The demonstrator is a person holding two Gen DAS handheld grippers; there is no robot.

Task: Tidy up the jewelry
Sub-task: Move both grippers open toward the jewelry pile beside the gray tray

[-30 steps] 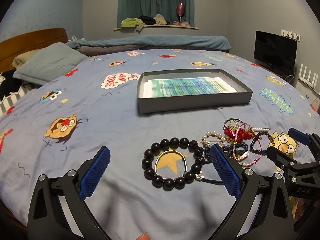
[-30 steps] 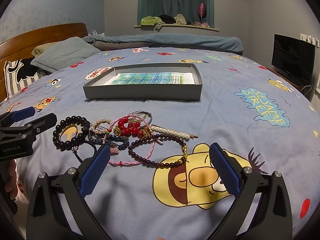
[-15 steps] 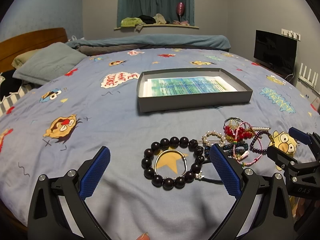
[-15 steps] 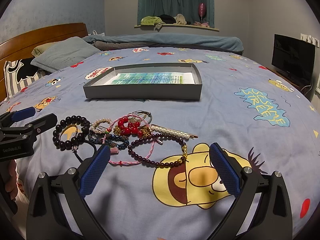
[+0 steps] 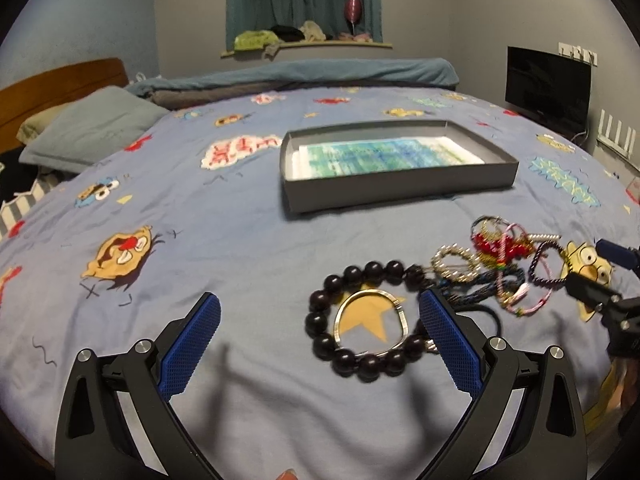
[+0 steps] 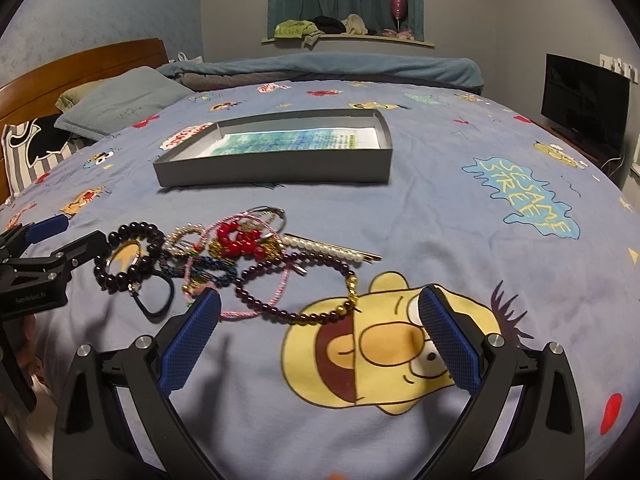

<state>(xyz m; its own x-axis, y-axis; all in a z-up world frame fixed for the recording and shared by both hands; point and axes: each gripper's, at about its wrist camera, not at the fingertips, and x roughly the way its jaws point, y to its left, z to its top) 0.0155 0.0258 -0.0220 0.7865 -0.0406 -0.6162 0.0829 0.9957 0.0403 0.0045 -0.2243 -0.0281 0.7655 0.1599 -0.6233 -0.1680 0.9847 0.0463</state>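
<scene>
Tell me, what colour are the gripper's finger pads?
Blue, with a fine mesh texture; the right wrist view shows the pads best.

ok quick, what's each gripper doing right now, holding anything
Left gripper: open, empty, above the black round-bead bracelet.
Right gripper: open, empty, near the dark purple bead bracelet.

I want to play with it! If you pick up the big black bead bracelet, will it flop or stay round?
The black bead bracelet is separate round beads on a string, so it will probably sag and dangle. Its beads look smooth, so they may slip between fingers. A thin silver bangle lies inside its ring and probably stays behind.
</scene>
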